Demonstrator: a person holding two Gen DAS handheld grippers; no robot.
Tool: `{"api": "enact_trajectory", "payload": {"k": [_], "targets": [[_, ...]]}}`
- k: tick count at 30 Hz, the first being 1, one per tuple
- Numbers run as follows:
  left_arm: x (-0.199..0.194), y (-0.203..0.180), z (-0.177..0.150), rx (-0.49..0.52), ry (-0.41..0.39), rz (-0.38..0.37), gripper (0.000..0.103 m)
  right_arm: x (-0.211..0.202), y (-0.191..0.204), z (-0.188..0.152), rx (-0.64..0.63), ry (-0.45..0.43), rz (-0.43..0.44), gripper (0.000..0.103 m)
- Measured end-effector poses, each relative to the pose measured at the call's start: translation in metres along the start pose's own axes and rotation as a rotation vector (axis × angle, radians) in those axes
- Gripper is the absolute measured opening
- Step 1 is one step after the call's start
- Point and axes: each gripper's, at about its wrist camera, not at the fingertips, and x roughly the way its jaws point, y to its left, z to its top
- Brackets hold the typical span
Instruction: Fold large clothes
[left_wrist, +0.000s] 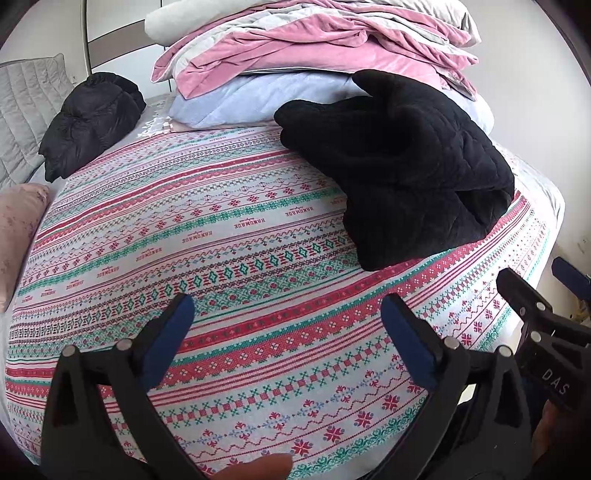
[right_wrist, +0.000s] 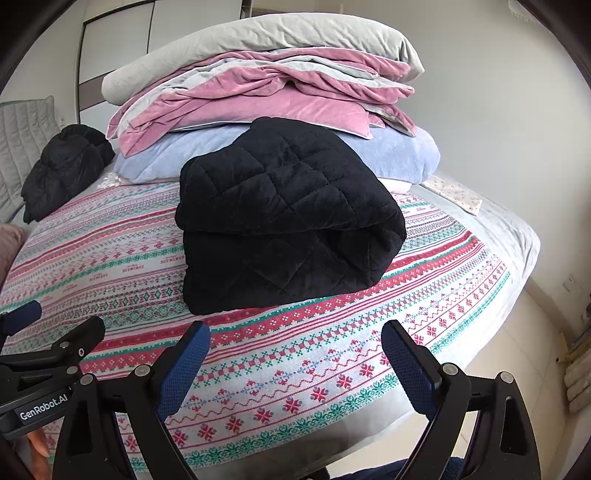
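Bed with a patterned red, green and white sheet fills both views. At its far side, a tall stack of folded bedding: grey on top, pink in the middle, pale blue at the base.

Black quilted garment lies on the sheet, its far edge against the stack. It is doubled over into a thick bundle with a rounded fold at one side. Judgement: this piece looks folded or close to it, so the step in hand is between folds or between items.

Second black garment, crumpled, sits well apart at the far left, near the grey quilted headboard. Likely next candidate; reaching it calls for moving both tools across the bed and spreading it flat first.

Left gripper: jaws spread wide, nothing between them, above bare sheet. Right gripper: same, wide apart and empty, near the bundle's front edge.

View differences: the right wrist view shows the quilting squares and layered front edge; the left wrist view shows the bundle's lumpy side and a raised corner.
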Motion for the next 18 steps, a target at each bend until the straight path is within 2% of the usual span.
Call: {"api": "enact_trajectory", "payload": {"k": [18], "targets": [[0.0008,-0.0029,-0.0019,0.009,0.014,-0.016,0.102,0.0024,-0.0037,-0.0001,0.002,0.003,-0.003,0.095]]}}
